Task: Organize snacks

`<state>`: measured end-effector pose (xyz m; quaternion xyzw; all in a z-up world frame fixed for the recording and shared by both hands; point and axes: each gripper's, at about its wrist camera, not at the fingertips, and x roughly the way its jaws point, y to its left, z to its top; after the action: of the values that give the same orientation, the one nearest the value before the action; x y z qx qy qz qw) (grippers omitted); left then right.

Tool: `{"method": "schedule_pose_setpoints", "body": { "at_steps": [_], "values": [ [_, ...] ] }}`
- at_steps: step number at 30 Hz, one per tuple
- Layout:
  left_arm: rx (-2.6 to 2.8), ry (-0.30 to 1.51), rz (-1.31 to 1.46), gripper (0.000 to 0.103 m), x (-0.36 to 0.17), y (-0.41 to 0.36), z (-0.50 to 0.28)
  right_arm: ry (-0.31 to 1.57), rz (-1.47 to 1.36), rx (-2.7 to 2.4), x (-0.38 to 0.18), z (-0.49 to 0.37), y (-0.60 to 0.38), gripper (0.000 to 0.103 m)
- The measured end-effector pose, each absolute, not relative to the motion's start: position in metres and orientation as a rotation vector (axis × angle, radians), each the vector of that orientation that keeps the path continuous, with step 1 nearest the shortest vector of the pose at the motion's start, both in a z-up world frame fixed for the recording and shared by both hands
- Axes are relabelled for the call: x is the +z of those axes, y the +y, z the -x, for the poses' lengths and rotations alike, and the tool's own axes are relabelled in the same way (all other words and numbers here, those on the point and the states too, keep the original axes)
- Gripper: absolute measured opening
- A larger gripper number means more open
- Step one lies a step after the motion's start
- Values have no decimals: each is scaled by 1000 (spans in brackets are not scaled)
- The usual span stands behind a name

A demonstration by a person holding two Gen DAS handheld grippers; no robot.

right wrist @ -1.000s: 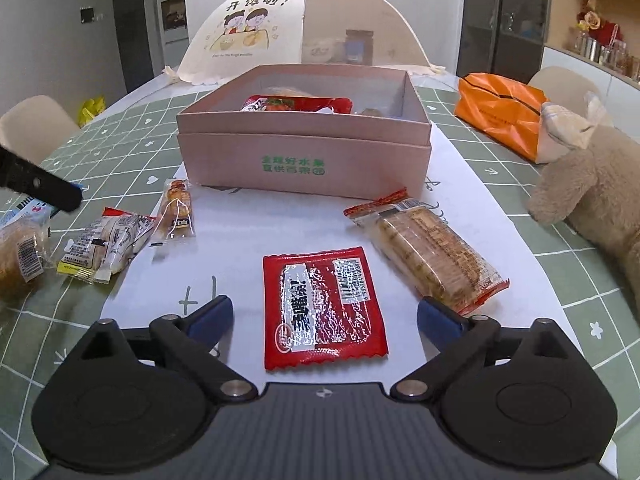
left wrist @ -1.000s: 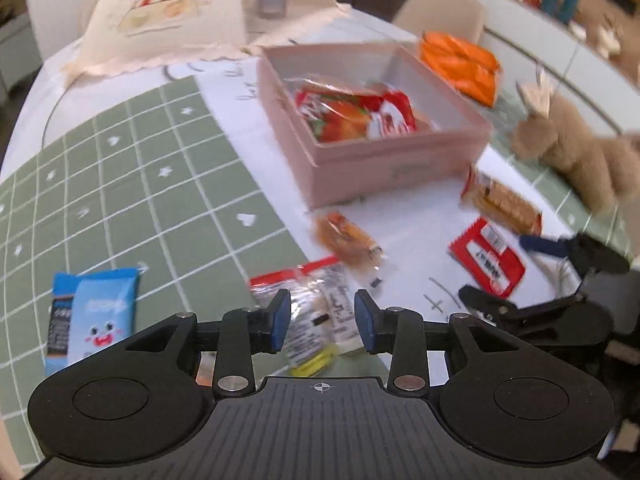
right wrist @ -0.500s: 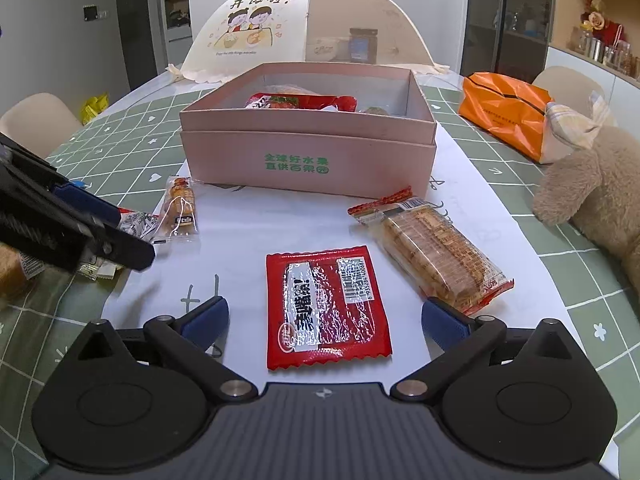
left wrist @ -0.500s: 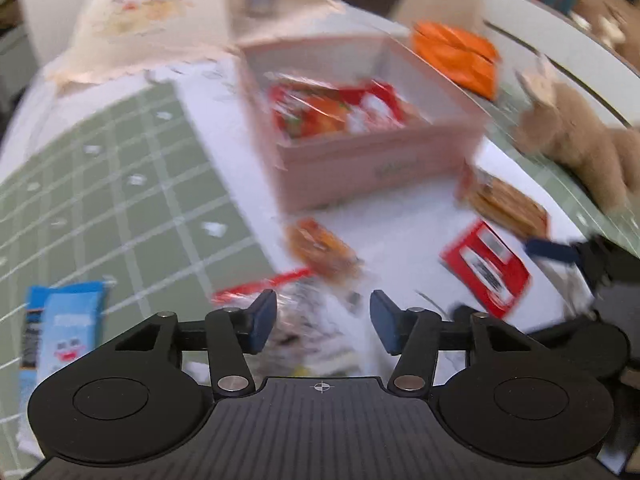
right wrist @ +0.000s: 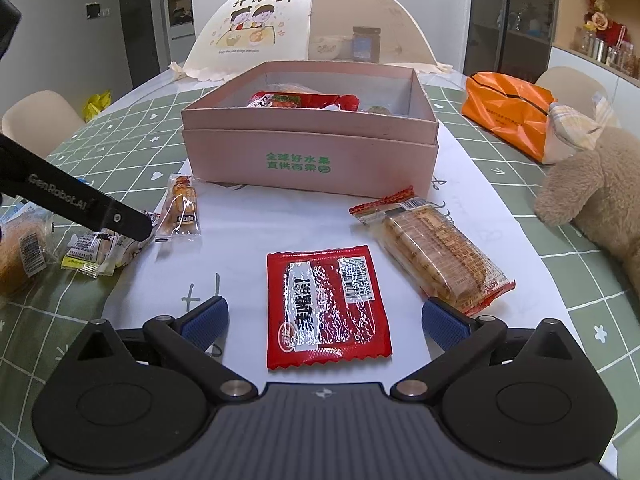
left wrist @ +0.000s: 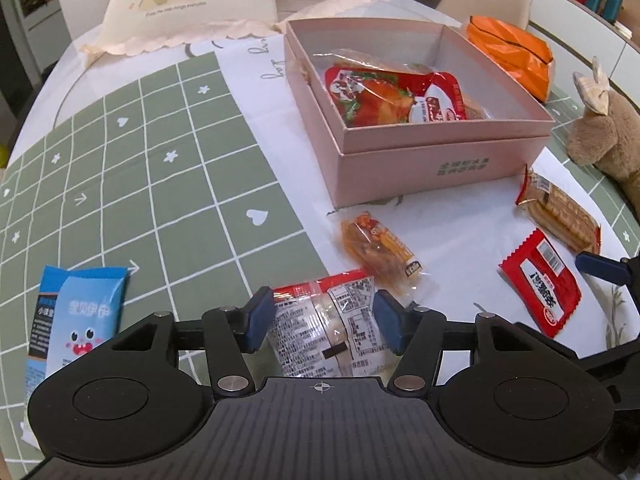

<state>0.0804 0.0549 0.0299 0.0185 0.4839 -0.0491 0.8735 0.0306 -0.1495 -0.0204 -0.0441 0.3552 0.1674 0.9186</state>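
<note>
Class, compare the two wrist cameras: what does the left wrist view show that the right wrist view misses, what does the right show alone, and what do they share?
Only the left wrist view: the left tongs, jaws opening around a clear printed snack packet without pressing it, and a blue cartoon-face wrapper shown whole.

Only the right wrist view: the open right tongs over a bare patch of the white cloth, and a glass jar under the food cover.

Both: the pink cardboard box, the flat red sachet, the long biscuit pack, the orange bag.
</note>
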Motion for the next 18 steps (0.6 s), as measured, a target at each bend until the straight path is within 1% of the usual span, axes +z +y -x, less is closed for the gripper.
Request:
{"method": "schedule_pose_setpoints", "body": {
  "at_steps": [3,5,7,10,13,18],
  "values": [
    [-103,1007,-31,61,30,55,-78,739,96,352,-20,-32,-150,103],
    [-131,1011,-20,64,30,55,-76,738,97,354,-20,-32,-150,103],
    [-172,1017,-6,64,31,55,-73,735,96,356,-20,-32,-151,103],
    [-245,1023,87,62,34,60,-67,730,96,353,-21,-31,-150,103],
    [-212,977,114,59,44,63,-53,727,97,351,-21,-30,-150,103],
    [-122,944,188,59,55,77,-45,725,95,349,-22,-30,-151,103]
  ]
}}
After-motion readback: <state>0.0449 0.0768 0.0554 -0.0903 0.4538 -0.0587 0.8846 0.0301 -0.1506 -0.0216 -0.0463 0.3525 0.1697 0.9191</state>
